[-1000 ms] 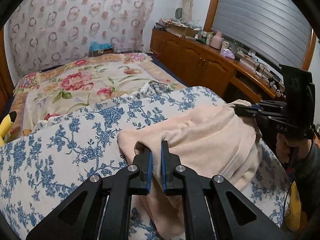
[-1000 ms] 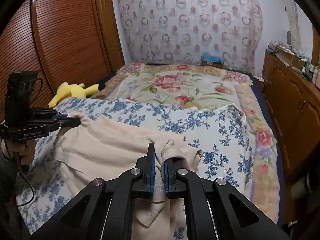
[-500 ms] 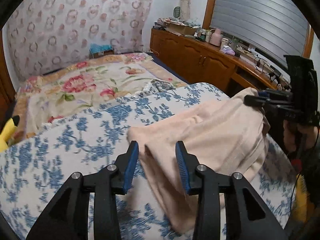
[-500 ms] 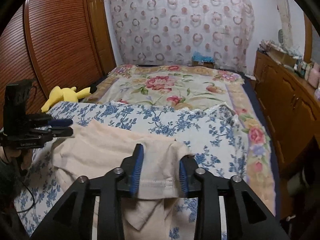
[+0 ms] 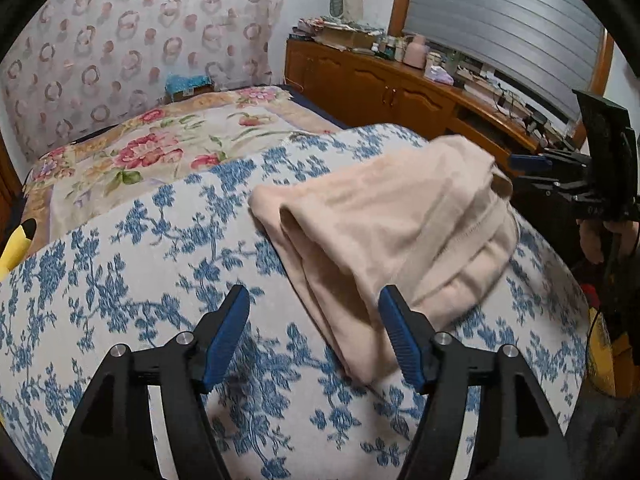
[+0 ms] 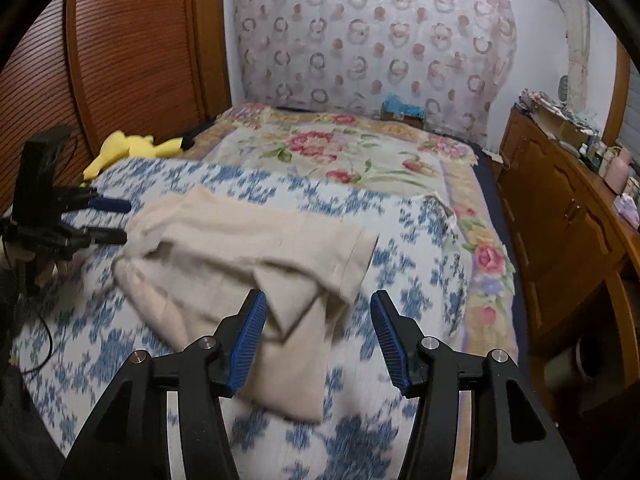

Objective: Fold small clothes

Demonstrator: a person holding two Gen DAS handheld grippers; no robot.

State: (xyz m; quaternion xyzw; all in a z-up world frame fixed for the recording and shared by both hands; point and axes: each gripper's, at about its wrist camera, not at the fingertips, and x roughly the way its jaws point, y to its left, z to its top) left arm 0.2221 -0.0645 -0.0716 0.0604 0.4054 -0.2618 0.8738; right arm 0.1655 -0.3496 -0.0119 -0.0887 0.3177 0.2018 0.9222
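1. The left gripper (image 5: 314, 334) reaches in from the bottom edge, its jaws opening, blue pads well apart and pressing on nothing
2. A folded beige garment (image 5: 384, 220) lies on the blue-flowered white cover (image 5: 120, 280); its near end sits between the fingers, close to the right-hand one
3. The right gripper (image 5: 532, 172) enters at the right edge, its blue-tipped fingers apart, just beside the garment's far end
4. Beyond lie a floral bedspread (image 5: 160, 148), a wooden cabinet (image 5: 380, 88) with clutter on top, and a patterned curtain (image 5: 120, 40)
5. A yellow plush toy (image 5: 16, 240) shows at the left edge
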